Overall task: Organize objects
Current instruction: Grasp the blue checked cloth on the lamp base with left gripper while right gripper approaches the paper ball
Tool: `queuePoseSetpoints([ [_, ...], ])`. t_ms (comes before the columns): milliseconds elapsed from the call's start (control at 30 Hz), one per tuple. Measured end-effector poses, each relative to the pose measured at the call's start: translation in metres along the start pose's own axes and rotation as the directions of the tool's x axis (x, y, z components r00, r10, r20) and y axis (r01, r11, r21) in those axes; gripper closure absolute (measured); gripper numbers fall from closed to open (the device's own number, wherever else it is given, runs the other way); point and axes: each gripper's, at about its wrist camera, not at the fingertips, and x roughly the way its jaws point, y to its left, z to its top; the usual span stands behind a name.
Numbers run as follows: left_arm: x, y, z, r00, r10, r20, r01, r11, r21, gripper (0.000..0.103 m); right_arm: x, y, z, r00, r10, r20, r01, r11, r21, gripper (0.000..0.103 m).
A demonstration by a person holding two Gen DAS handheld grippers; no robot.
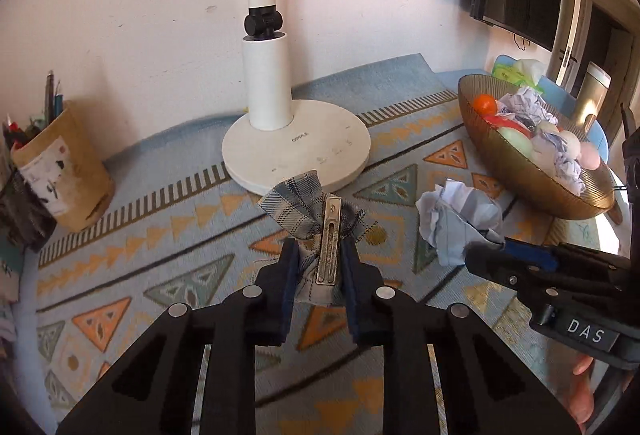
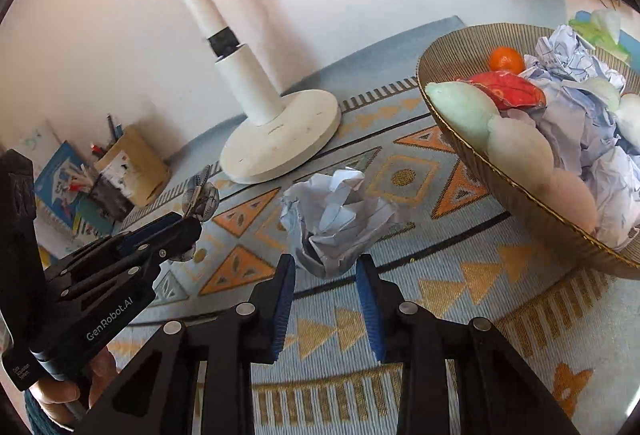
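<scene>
- The left gripper (image 1: pixel 319 267) is clamped on a plaid fabric bow hair clip (image 1: pixel 316 219), its blue pads pressing the cloth from either side.
- The clip's metal bar (image 1: pixel 330 239) runs lengthwise straight away from the fingers, its far end pointing toward the white lamp base (image 1: pixel 296 151); the plaid loops fan out sideways past the fingertips.
- In the right wrist view the bow sticks out beyond the left fingertips above the patterned cloth (image 2: pixel 400 295); whether it touches the cloth I cannot tell.
- The right gripper (image 2: pixel 325 267) has closed on the near bottom edge of a crumpled paper ball (image 2: pixel 340 219), with the bulk of the ball bulging out past the pads.
- That ball sits over the cloth between the lamp base and the ribbed golden bowl (image 2: pixel 520 195), just beside the bowl's near rim.
- The bowl already holds an orange (image 2: pixel 507 59), a red packet (image 2: pixel 508 89), pale egg-shaped pieces (image 2: pixel 516 151) and more crumpled paper (image 2: pixel 580 115).
- Over by the wall on the left stands a brown pen holder (image 1: pixel 68 171) stuffed with pens.
- A person's hand (image 2: pixel 68 391) shows under the left tool's handle, fingers wrapped round it.
- The two grippers are side by side, the left one well left of the paper ball.
</scene>
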Motion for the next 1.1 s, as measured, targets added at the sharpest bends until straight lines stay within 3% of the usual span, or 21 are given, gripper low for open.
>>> queuePoseSetpoints([
  [100,-0.041,-0.008,-0.027,1.0,0.015,0.027,-0.013,0.998,-0.06,0.085,-0.026,0.005,-0.016,0.999,0.052,-0.002,-0.052,0.995,-0.085,0.072],
  [200,-0.066,-0.018,-0.05,0.998,0.027,0.05,-0.02,0.991,-0.13,0.085,-0.041,0.006,-0.034,0.999,0.042,-0.008,-0.043,0.987,-0.155,0.072],
  [300,-0.075,-0.021,-0.076,0.998,0.04,0.054,-0.03,0.982,-0.187,0.085,-0.043,-0.011,-0.042,0.996,0.064,-0.057,-0.069,0.993,-0.098,0.07],
  [367,-0.075,-0.02,-0.087,0.996,0.044,0.072,-0.027,0.976,-0.217,0.085,-0.043,-0.028,-0.042,0.994,0.081,-0.077,-0.082,0.996,-0.016,0.056],
  [400,-0.074,-0.019,-0.092,0.995,0.052,0.081,-0.032,0.972,-0.231,0.085,-0.042,-0.036,-0.04,0.994,0.081,-0.079,-0.079,0.997,0.024,0.037],
  [433,-0.07,-0.017,-0.094,0.995,0.061,0.082,-0.039,0.968,-0.246,0.085,-0.039,-0.041,-0.036,0.994,0.077,-0.074,-0.073,0.996,0.06,0.026],
  [533,-0.06,-0.012,-0.1,0.995,0.076,0.068,-0.054,0.958,-0.282,0.085,-0.032,-0.047,-0.022,0.995,0.076,-0.07,-0.068,0.992,0.103,0.023],
  [700,-0.056,-0.01,-0.103,0.997,0.028,0.065,-0.008,0.958,-0.288,0.085,-0.001,-0.037,-0.002,0.994,0.054,-0.096,-0.044,0.994,0.105,0.018],
  [800,-0.055,-0.011,-0.105,0.998,0.032,0.055,-0.015,0.957,-0.289,0.085,0.017,-0.02,0.004,0.995,-0.031,-0.096,0.033,0.999,0.016,0.018],
  [933,-0.053,-0.011,-0.106,0.998,0.052,0.039,-0.038,0.954,-0.297,0.083,0.03,-0.003,0.008,0.995,-0.082,-0.059,0.079,0.995,-0.061,0.018],
  [1100,-0.047,-0.007,-0.106,0.997,0.08,-0.005,-0.077,0.946,-0.314,0.083,0.047,0.014,0.008,0.982,-0.187,-0.037,0.178,0.968,-0.177,0.021],
])
